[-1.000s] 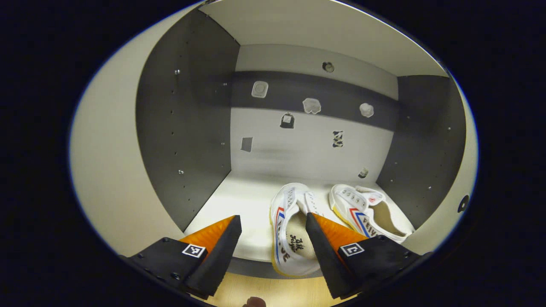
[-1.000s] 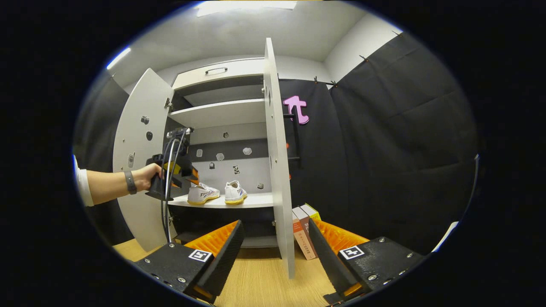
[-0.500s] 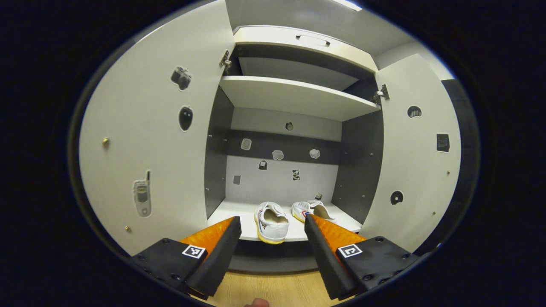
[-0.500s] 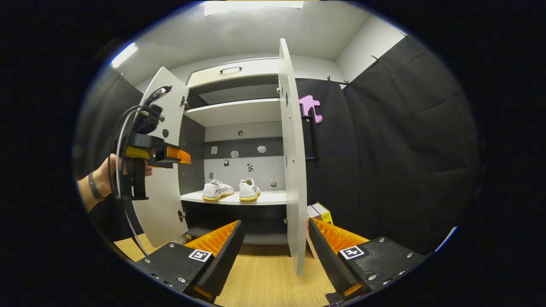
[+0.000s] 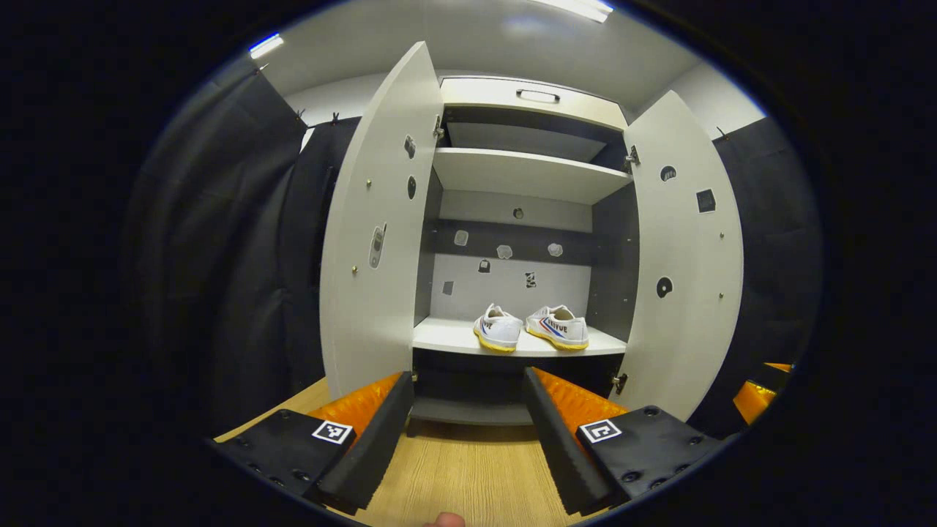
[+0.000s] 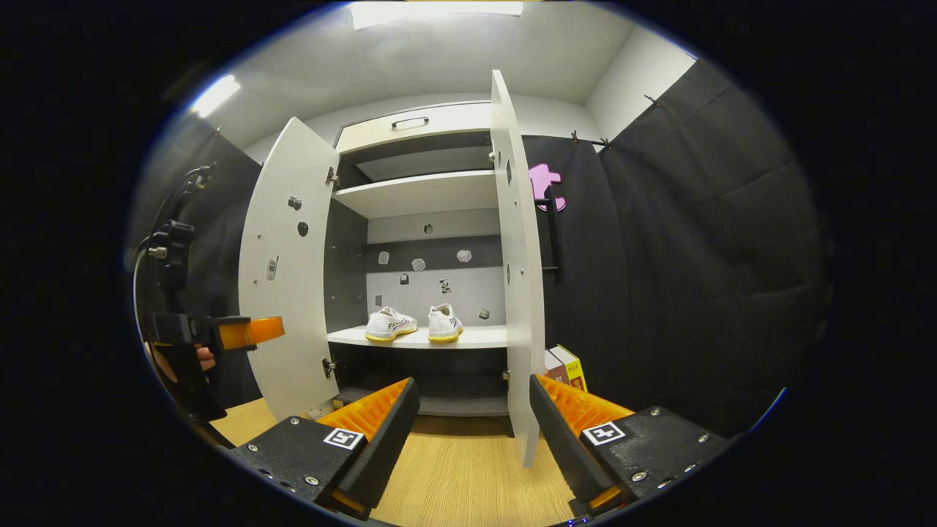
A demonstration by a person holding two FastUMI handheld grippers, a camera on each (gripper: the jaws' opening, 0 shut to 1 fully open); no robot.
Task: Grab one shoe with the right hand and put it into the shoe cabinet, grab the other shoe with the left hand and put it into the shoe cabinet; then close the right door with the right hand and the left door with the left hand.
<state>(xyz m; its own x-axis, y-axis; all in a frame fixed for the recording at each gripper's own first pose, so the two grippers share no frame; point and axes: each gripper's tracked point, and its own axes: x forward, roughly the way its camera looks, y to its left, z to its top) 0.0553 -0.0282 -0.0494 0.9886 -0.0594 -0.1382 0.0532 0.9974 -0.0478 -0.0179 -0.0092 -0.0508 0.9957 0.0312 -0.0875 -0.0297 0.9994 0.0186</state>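
Both shoes (image 5: 531, 327) shelved; left tongs (image 5: 468, 432) and right tongs (image 6: 472, 432) spread, empty. Right door (image 6: 518, 278) swung carelessly could clip protruding heels.

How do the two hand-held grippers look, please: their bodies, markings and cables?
Each hand-held gripper, the left and the right, has a black body with screws and a square black-and-white marker on each side, and two wedge-shaped fingers ribbed inside. In the right gripper view, the left one has a black handle and a dark cable.
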